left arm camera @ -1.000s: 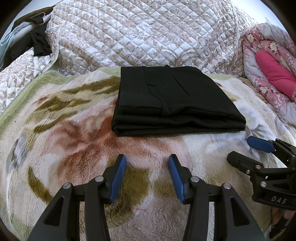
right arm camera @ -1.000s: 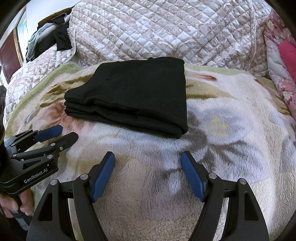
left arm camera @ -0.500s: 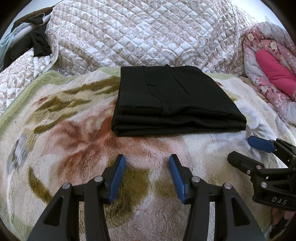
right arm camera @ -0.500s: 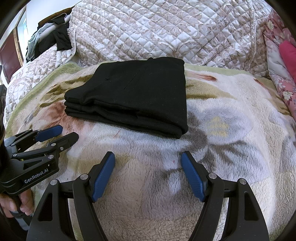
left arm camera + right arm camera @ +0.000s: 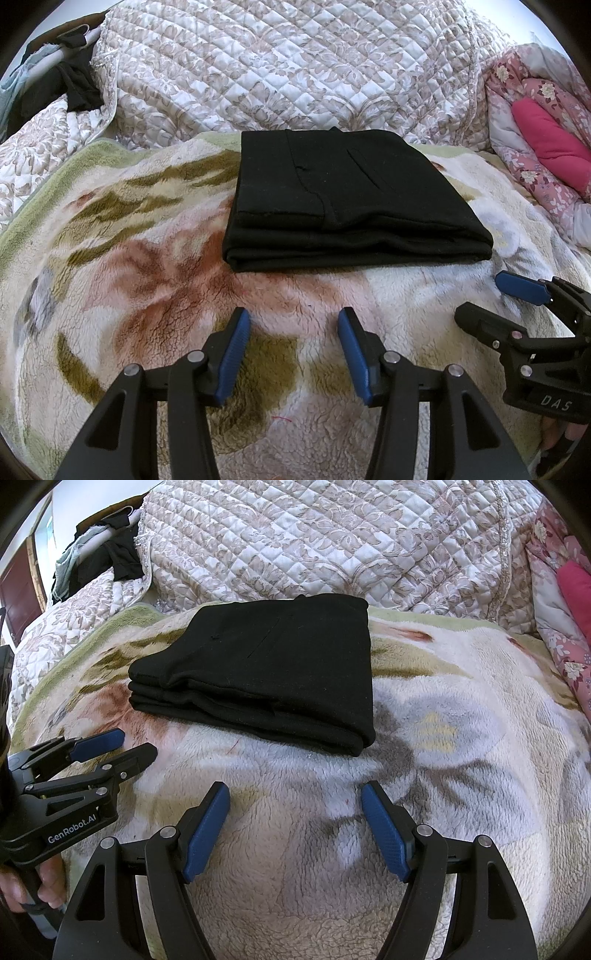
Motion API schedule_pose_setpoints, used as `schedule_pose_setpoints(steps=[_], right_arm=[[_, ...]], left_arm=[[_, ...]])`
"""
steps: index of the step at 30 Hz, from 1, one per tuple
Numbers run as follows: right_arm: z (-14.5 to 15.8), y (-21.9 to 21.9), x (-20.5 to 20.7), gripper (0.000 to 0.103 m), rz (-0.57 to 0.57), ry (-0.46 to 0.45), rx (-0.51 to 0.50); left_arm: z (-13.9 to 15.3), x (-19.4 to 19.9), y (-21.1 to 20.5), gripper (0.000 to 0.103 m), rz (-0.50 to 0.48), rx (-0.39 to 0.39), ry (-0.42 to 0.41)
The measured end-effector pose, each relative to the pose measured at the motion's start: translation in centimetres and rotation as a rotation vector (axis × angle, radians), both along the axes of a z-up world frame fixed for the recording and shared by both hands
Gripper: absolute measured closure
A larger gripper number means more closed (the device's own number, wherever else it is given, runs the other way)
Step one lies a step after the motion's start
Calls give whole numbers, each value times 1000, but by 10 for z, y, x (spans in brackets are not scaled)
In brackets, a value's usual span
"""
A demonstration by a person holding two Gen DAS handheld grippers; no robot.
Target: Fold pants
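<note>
The black pants (image 5: 343,199) lie folded into a flat rectangle on the fleece blanket (image 5: 147,266); they also show in the right wrist view (image 5: 266,672). My left gripper (image 5: 293,325) is open and empty, hovering above the blanket just in front of the pants' near edge. My right gripper (image 5: 295,797) is open wider and empty, in front of the pants' right corner. Each gripper shows in the other's view, the right one (image 5: 491,299) and the left one (image 5: 129,746), both apart from the pants.
A quilted floral bedspread (image 5: 295,66) rises behind the pants. A pink floral quilt with a magenta pillow (image 5: 546,147) lies at the right. Dark clothes (image 5: 74,85) hang at the far left. A hand (image 5: 22,882) holds the left gripper's handle.
</note>
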State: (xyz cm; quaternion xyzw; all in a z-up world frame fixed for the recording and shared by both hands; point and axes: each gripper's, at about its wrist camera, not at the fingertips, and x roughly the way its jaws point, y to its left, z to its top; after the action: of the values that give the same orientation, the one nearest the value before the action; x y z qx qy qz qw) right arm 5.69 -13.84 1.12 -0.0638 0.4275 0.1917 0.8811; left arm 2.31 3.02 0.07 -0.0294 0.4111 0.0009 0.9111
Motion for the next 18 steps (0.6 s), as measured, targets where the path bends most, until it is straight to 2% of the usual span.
schedule_pose_setpoints(steps=[18], right_arm=[[0, 0, 0, 29, -1, -1, 0]], left_arm=[[1, 1, -2, 49, -2, 0, 0]])
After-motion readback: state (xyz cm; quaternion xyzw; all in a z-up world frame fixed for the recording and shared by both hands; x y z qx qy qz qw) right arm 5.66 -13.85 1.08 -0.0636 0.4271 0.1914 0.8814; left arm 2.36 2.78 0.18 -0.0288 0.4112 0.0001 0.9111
